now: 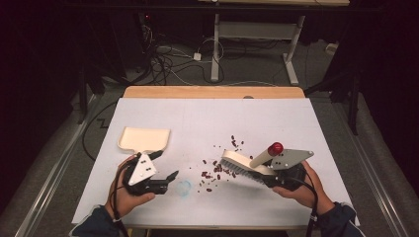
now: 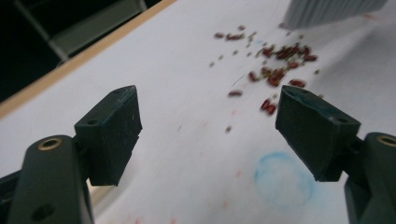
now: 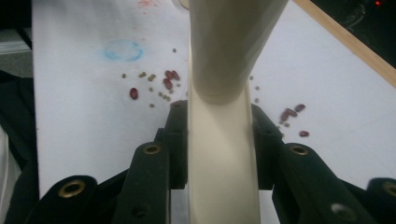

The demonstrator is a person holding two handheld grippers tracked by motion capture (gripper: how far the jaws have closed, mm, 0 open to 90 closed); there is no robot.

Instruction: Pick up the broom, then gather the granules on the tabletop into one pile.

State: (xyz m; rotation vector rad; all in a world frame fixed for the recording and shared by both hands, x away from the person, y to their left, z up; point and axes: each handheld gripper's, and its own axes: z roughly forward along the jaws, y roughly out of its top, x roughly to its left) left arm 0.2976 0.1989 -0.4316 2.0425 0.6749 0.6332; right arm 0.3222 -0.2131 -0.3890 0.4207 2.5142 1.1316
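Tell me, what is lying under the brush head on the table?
Dark red beans lie scattered on the white table cover beside the brush. Some reach its bristle edge; any directly beneath are hidden.

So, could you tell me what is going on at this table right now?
A person is sweeping up spilled beans on the white table. The right claw is clamped on the handle of a cream brush, whose bristles rest at the edge of the scattered beans. The left claw stands open and empty, pointing toward the beans. A cream dustpan lies on the table just beyond the left claw, held by nothing. A blue ring mark lies on the sheet near the left claw.
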